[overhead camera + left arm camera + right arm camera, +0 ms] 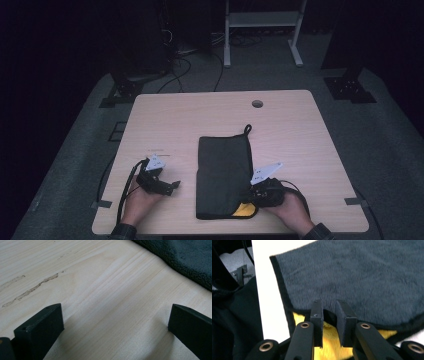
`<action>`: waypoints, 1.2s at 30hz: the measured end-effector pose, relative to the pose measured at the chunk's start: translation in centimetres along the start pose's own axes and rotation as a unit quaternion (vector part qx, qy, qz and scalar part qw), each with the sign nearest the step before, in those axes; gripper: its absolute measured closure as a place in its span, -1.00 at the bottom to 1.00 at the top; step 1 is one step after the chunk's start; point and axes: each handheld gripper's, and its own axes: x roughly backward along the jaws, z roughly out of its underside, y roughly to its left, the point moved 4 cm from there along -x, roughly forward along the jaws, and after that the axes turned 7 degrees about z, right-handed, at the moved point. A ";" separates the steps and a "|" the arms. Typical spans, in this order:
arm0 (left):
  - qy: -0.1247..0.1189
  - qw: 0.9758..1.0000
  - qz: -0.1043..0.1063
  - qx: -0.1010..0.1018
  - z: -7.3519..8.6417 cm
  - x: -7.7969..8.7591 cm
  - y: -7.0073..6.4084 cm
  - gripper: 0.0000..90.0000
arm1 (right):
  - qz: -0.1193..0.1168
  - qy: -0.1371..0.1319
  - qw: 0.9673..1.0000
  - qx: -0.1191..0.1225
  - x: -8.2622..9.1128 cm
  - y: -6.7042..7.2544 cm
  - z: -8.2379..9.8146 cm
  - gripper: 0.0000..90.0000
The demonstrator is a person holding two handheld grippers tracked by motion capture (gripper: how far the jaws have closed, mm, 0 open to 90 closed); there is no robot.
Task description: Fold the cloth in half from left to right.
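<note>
Two grippers in play, one per hand, over a light wooden table (300,130). We see a dark grey fleece cloth (223,170) lying flat in the middle of the table, folded into a long rectangle, with a small hanging loop (247,129) at its far right corner. At the near right corner a yellow underside (244,209) shows from under the grey layer.

Right gripper (258,192) sits at that near right corner of the cloth. In the right gripper view its jaws stand nearly together, a narrow gap between them, with the dark edge of the cloth (329,315) running into that gap and the yellow layer (329,350) just below. We read it as pinching the cloth edge.

Left gripper (172,186) rests on bare table, left of the cloth and apart from it. In the left gripper view its jaws stand wide apart, nothing between them but wood; the cloth's edge (185,260) sits up in the far right corner. A few scuff marks (32,288) show on the wood.
</note>
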 end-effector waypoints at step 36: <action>0.000 1.000 -0.001 0.002 0.1 0.1 0.0 -1.00 | 0.042 0.025 0.998 0.034 1.2 0.2 2.3 -0.11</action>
